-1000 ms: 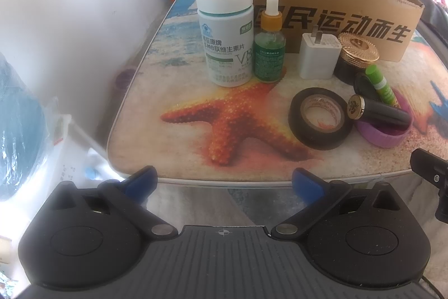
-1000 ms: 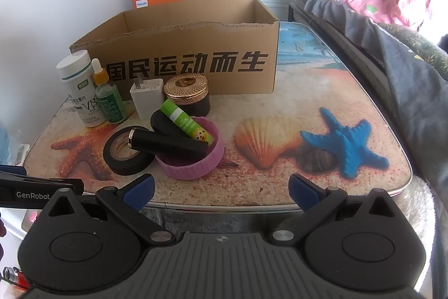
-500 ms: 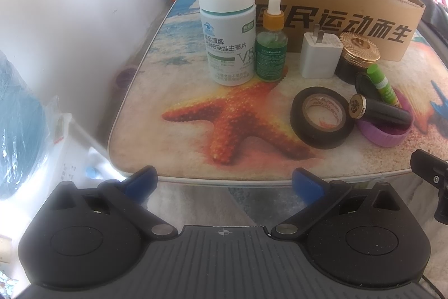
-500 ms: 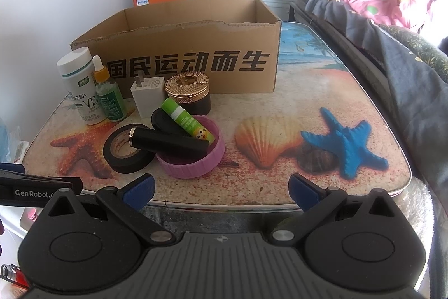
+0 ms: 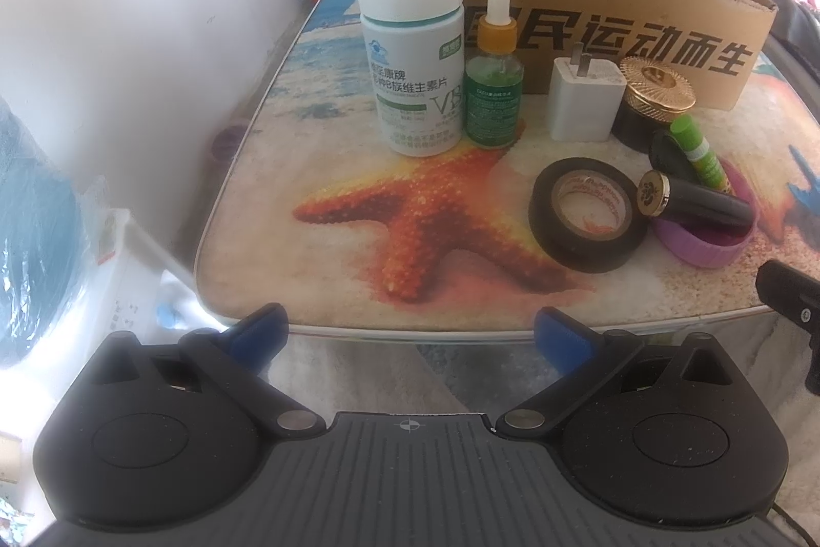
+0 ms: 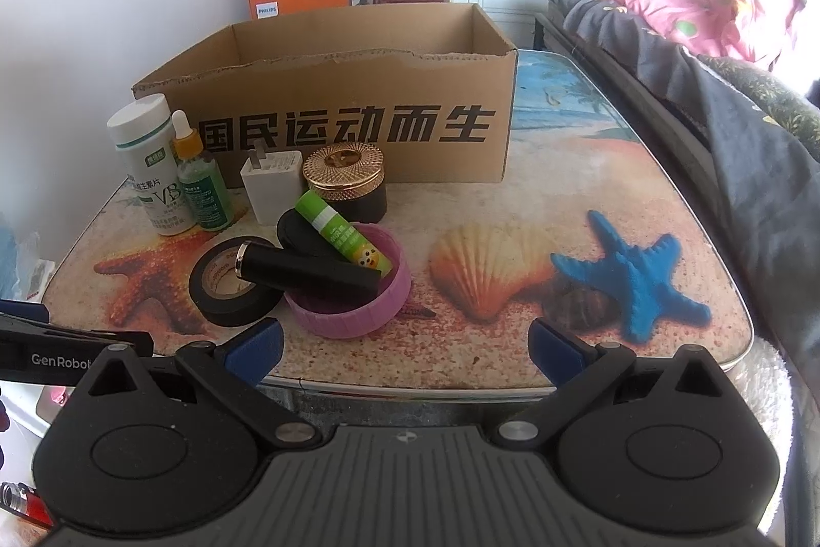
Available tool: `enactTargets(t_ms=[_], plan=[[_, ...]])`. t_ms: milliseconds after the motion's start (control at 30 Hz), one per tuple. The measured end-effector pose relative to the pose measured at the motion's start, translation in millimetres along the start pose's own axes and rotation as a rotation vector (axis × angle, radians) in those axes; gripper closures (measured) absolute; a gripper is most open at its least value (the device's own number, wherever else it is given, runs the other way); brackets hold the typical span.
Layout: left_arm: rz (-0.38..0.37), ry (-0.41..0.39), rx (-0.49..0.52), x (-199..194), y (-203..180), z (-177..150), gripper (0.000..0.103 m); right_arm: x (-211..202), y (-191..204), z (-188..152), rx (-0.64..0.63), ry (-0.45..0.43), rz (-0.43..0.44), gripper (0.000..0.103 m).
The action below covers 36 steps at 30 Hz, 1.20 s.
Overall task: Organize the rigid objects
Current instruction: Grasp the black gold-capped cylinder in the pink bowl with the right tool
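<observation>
left gripper [image 5: 410, 331] a little nearer the white bottle [image 5: 412, 60], both grippers' jaws spread wide, empty

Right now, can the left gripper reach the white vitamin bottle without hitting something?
Probably yes. The left gripper is open, and only bare table lies between it and the vitamin bottle. The dropper bottle stands close on the bottle's right, so the grasp needs care there.
</observation>
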<state>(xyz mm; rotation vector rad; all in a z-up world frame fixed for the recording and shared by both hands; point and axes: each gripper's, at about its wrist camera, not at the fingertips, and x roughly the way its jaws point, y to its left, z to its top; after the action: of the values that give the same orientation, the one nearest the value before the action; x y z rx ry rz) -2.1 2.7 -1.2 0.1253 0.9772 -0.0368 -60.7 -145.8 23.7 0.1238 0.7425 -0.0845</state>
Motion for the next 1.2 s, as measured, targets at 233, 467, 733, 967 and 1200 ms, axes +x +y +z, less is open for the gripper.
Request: enactTargets(t_ms=[233,467,733,967,1200], plan=[[-0.109,-0.13,0.068,-12,-12,5,0.0,1,-25,12,0.019,-0.077,0.056,0.0],[-0.276,-0.259,0.177,-23,-31,16,0.0,3,-64,23,0.18,-0.131,0.236,0.0],[-0.353,-0.223,0.298,-8,-58,30,0.025,44,-88,21,0.444,0.065,0.522,0.035],[-0.438,-0.148,0.322,4,-63,38,0.043,67,-98,10,0.598,0.169,0.646,0.054],[-0.482,-0.1,0.325,6,-68,38,0.056,76,-110,6,0.671,0.209,0.669,0.06]])
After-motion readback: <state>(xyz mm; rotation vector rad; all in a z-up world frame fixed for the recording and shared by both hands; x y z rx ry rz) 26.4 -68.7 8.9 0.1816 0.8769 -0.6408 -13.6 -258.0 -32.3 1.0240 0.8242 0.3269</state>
